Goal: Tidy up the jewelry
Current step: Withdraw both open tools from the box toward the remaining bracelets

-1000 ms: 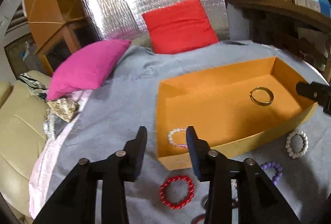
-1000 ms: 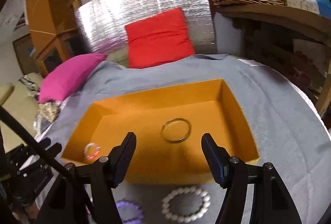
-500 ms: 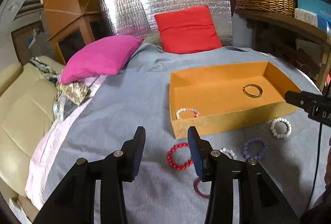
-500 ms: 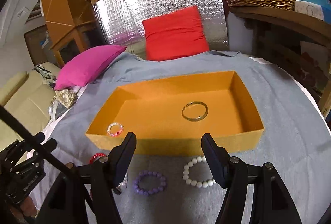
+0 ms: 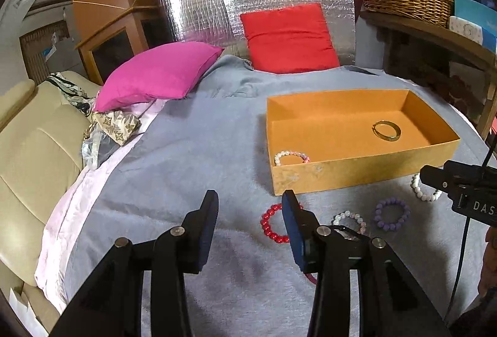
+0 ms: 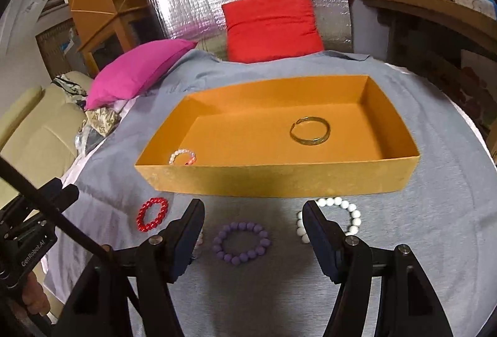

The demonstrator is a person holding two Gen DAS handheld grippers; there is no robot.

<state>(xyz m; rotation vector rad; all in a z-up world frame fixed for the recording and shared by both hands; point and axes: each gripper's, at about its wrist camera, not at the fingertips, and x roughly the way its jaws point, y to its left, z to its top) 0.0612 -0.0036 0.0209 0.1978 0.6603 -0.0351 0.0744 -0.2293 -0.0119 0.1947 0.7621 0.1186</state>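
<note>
Right wrist view: my right fingers hang spread and empty over the purple bracelet lying before the orange box; left fingers likewise released. Next, I should lower and pinch its beads.

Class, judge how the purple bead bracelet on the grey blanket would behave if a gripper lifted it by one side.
The purple bracelet is separate round beads, so it probably sags into a loop. Smooth beads may slip. It looks light.
</note>
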